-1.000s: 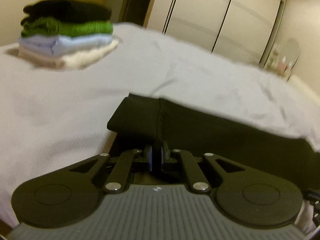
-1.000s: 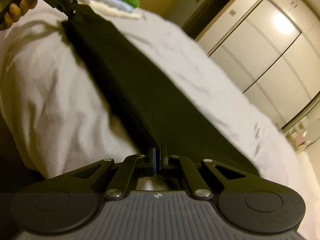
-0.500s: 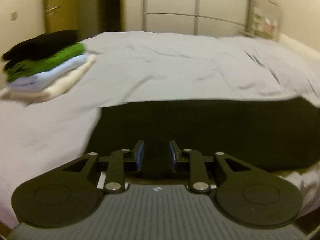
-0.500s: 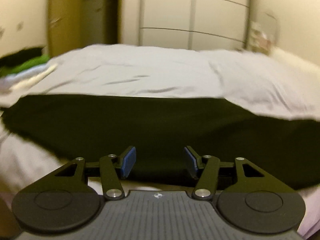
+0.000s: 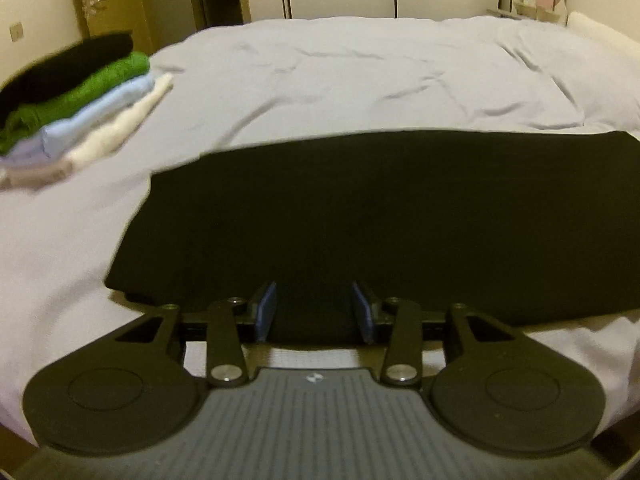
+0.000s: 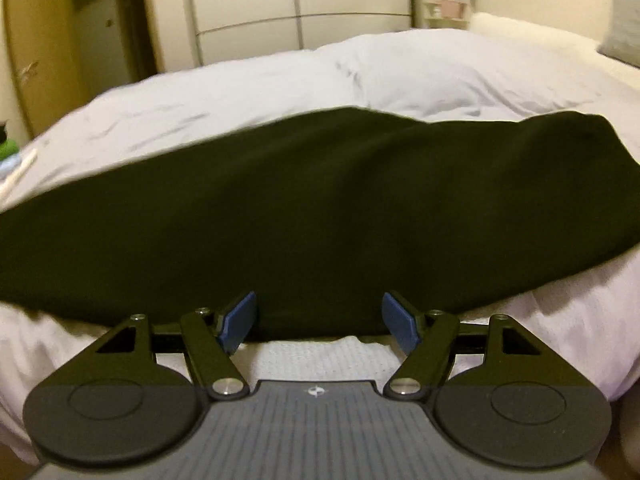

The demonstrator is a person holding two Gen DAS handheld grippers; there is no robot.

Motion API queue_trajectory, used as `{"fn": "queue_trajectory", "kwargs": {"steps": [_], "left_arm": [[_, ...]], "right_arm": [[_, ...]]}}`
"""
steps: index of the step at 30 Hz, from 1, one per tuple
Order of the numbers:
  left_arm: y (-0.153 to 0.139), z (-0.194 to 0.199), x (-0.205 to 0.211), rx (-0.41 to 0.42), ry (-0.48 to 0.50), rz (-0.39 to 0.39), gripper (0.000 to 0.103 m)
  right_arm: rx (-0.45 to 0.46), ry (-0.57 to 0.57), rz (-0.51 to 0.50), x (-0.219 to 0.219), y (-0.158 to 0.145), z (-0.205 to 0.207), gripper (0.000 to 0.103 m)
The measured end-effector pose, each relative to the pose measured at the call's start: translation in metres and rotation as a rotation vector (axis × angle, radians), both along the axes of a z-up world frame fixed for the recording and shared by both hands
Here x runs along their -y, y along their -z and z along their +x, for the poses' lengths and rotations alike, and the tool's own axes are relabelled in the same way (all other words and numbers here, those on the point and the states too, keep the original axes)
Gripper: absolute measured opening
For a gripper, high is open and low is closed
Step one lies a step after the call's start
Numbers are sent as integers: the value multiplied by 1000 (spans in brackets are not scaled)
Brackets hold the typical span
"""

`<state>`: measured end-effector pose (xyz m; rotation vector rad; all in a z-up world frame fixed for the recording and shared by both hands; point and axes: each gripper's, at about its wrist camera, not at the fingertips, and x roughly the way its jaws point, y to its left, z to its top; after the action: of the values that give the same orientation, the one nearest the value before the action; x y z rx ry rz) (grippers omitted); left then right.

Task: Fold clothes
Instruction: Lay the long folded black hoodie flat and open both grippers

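A long black garment of soft fabric [image 5: 360,216] lies flat in a folded band across the near part of the bed with its pale lilac sheet [image 5: 340,80]. The left tongs [image 5: 316,312] and the right tongs [image 6: 318,320] sit at its near edge, both opening, their blue pads clear of the cloth and gripping nothing. A stack of folded clothes, black over green, light blue and cream [image 5: 76,96], rests on the bed well left of the garment.

The left gripper [image 5: 316,312] hangs over the black garment's [image 5: 360,216] near edge, jaws opening, blue pads clear of the cloth. The right gripper [image 6: 319,322] does likewise, jaws wider.
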<state>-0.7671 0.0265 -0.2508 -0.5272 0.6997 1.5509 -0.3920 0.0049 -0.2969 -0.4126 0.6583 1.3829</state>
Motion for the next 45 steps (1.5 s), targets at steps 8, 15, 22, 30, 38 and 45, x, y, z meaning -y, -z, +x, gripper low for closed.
{"fn": "queue_trajectory", "kwargs": {"steps": [8,15,22,30,38,45], "left_arm": [[-37,45,29,3,61,-23,46],[-54,64,59,9,108,-7,51],[-70,66,82,34,141,29,55],[-81,67,103,46,161,63,56],[-86,66,116,41,163,84,59],[-89,66,126,47,172,92,59]], "right_arm": [[-177,126,-22,18,-40,12,89],[-166,192,-41,52,-51,7,89],[-152,224,13,85,-76,3,90],[-127,227,62,104,-98,-4,90],[-123,205,85,117,-109,-13,90],[-119,194,87,127,-112,-19,90]]}}
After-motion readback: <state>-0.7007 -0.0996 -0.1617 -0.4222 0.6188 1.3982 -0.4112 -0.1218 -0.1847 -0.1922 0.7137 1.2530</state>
